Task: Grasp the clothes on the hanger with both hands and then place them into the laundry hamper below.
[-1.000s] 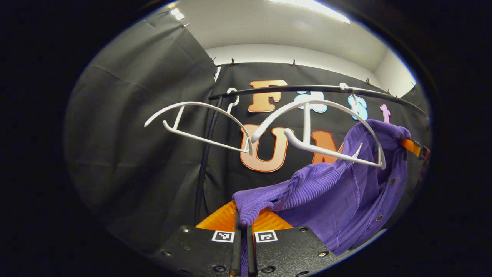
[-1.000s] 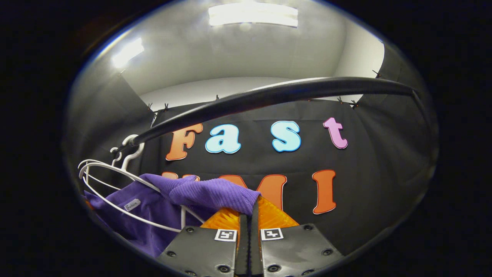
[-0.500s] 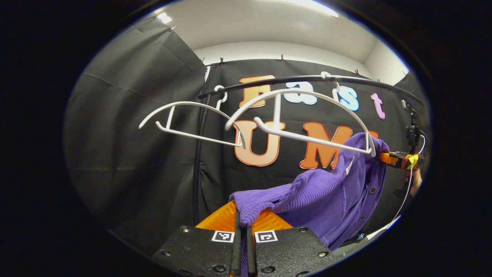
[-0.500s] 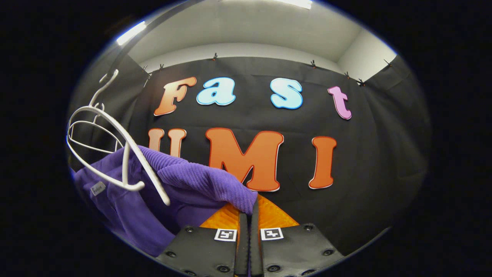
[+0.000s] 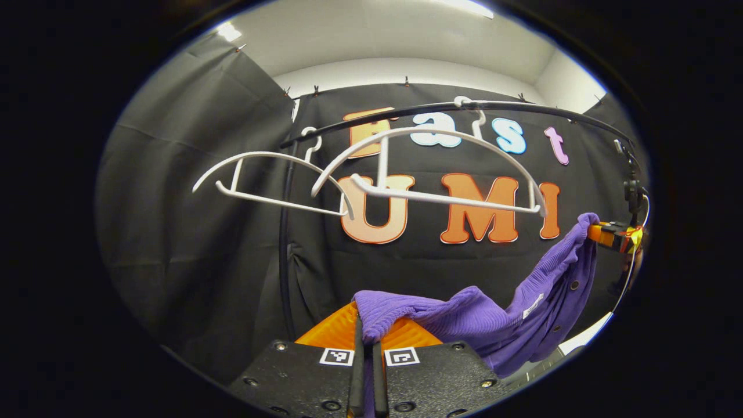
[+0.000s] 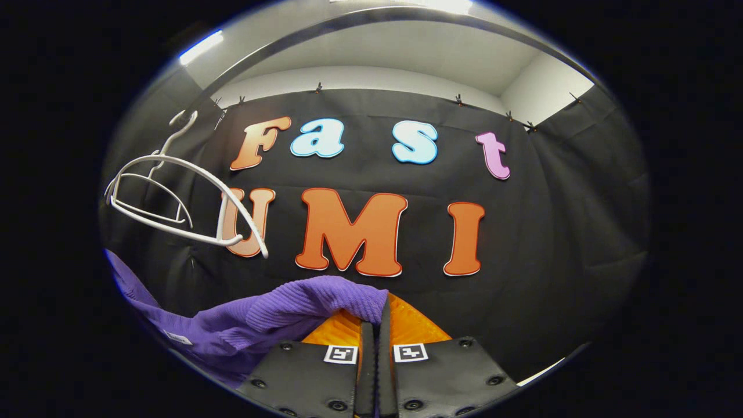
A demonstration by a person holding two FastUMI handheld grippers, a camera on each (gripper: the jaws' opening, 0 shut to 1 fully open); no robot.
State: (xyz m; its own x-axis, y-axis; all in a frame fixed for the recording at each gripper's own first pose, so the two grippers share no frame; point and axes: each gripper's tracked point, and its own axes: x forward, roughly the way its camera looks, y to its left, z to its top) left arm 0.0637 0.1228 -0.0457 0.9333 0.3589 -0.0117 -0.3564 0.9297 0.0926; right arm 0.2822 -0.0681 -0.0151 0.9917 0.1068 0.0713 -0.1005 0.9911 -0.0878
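A purple ribbed garment (image 5: pixel 493 319) hangs stretched between both grippers, below and clear of the white hangers. My left gripper (image 5: pixel 365 339) is shut on one end of it at the bottom of the left gripper view. The other gripper (image 5: pixel 609 235) pinches the far end at the right of that view. In the right gripper view my right gripper (image 6: pixel 376 325) is shut on the purple garment (image 6: pixel 278 316), which trails off to the lower left. Two bare white hangers (image 5: pixel 429 168) hang on the black rail (image 5: pixel 522 110).
The black rail's upright post (image 5: pixel 283 232) stands left of the garment. In the right gripper view the white hangers (image 6: pixel 174 203) hang at upper left, under the rail (image 6: pixel 377 14) that arcs overhead. A pale surface edge (image 5: pixel 583 339) shows at lower right in the left gripper view.
The garment has come off the hanger and dropped below it with both grippers. The freed hanger swings bare on the rail. Both grippers stay shut on the cloth.
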